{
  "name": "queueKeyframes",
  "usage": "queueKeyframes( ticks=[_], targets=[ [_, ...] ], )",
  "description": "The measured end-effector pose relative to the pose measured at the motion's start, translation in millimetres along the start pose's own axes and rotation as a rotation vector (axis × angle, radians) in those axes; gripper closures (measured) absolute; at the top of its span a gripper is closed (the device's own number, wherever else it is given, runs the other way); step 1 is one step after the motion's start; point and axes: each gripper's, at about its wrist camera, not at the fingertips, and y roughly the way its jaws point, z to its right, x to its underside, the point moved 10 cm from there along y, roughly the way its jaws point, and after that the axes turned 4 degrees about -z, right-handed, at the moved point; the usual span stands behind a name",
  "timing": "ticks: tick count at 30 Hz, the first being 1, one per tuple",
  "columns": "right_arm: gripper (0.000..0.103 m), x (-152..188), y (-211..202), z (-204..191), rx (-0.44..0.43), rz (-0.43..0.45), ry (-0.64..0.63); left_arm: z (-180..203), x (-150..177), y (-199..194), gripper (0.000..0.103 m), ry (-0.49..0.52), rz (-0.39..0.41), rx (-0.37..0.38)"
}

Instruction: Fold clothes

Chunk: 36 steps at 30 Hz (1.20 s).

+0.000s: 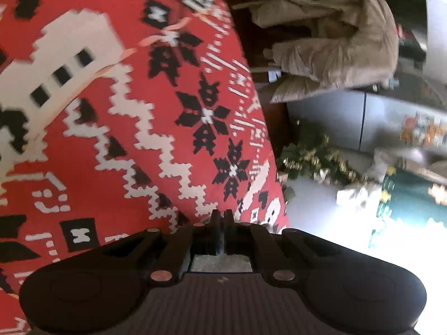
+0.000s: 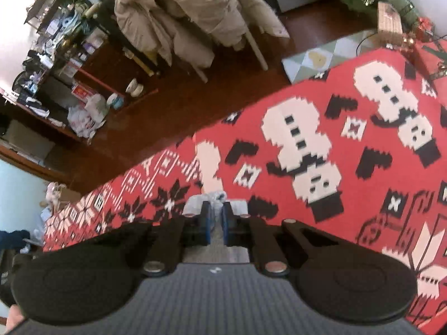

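Observation:
My right gripper [image 2: 216,213] is shut on a bunched pale blue-white garment [image 2: 215,196], which pokes out past the blue pads just above the red snowman-patterned cloth [image 2: 349,167]. More pale fabric shows behind the fingers. My left gripper [image 1: 222,217] has its fingers pressed together over the edge of the same red cloth [image 1: 125,145]. Only a strip of pale grey fabric [image 1: 220,262] shows behind the left fingers, and the rest of the garment is hidden below both grippers.
A beige padded coat [image 2: 181,14] hangs over a chair on the dark wooden floor [image 2: 156,117]. Cluttered wooden shelves [image 2: 64,69] stand at the left. Christmas greenery [image 1: 313,156], a green box [image 1: 410,195] and a patterned mat [image 2: 315,58] lie past the red cloth's edge.

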Motion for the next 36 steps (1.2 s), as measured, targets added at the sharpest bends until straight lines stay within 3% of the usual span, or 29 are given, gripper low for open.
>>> queueKeyframes(
  ticks=[4,5,6,7,12,15,19,28,31,32,34,35,36],
  targets=[
    [0.09,8,18,17,0.015,-0.044,0.069,-4,0,-2,0.101,0.003,0.01,-0.009],
    [0.086,9,16,19,0.02,-0.036,0.086,-4,0,-3,0.101,0.004,0.013,-0.012],
    [0.072,9,13,21,0.025,-0.027,0.103,-5,0,-3,0.099,0.005,0.016,-0.014],
    [0.066,10,11,24,0.03,-0.018,0.12,-6,0,-4,0.098,0.005,0.018,-0.016],
    [0.066,20,-12,22,0.002,0.015,0.165,8,9,1,0.095,0.144,-0.019,-0.077],
    [0.067,39,-20,14,0.001,-0.017,0.154,18,15,5,0.084,0.234,-0.043,-0.116],
    [0.067,79,-29,23,0.027,-0.068,0.202,23,25,6,0.084,0.352,-0.077,-0.184],
    [0.062,175,-56,41,-0.04,-0.183,0.282,-4,87,-22,0.082,0.599,-0.207,-0.344],
    [0.067,184,-52,45,-0.088,-0.189,0.332,-14,113,-25,0.08,0.675,-0.262,-0.382],
    [0.069,187,-50,44,-0.099,-0.199,0.338,-18,122,-24,0.074,0.693,-0.274,-0.393],
    [0.087,194,-44,39,-0.118,-0.228,0.336,-24,133,-23,0.072,0.719,-0.283,-0.415],
    [0.092,197,-41,37,-0.127,-0.242,0.335,-26,136,-21,0.074,0.738,-0.274,-0.441],
    [0.095,199,-40,34,-0.127,-0.247,0.33,-28,135,-20,0.091,0.748,-0.257,-0.461]
  ],
)
